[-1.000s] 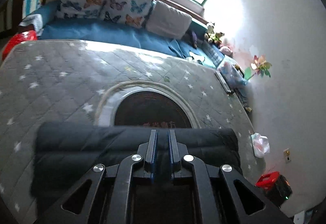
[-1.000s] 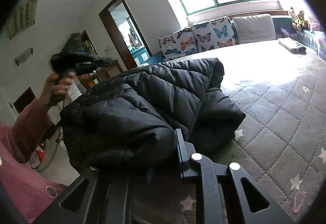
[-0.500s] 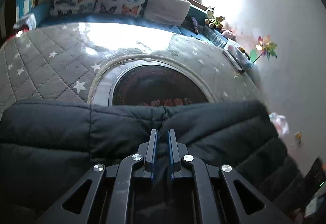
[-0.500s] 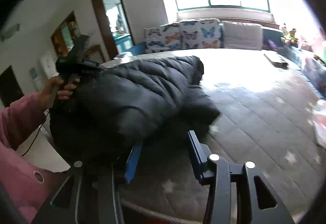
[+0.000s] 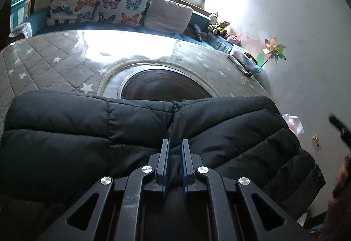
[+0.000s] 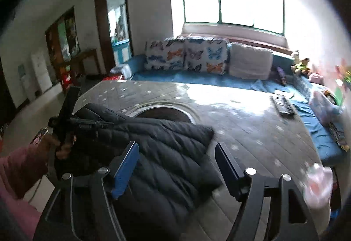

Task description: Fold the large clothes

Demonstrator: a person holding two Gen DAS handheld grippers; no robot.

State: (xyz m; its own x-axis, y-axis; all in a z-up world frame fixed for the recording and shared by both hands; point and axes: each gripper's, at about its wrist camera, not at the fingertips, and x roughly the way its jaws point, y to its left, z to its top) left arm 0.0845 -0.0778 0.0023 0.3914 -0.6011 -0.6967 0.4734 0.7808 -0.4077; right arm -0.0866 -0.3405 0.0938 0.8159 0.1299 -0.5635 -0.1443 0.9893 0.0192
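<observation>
Black puffer jacket down, one edge pinched

Black quilted jacket point(image 6: 166, 149) lay folded on the near side of the grey starred table cover point(image 6: 252, 122), its long axis left to right. We kept the left gripper point(image 5: 174, 149) clamped on its near fold. Our right gripper point(image 6: 177, 153) had just been opening, empty, above the jacket's right end. The jacket's underside stayed hidden.

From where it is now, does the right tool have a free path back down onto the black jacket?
Probably yes: the right tool is open with nothing between its jaws, and the black jacket lies uncovered directly beneath.
</observation>
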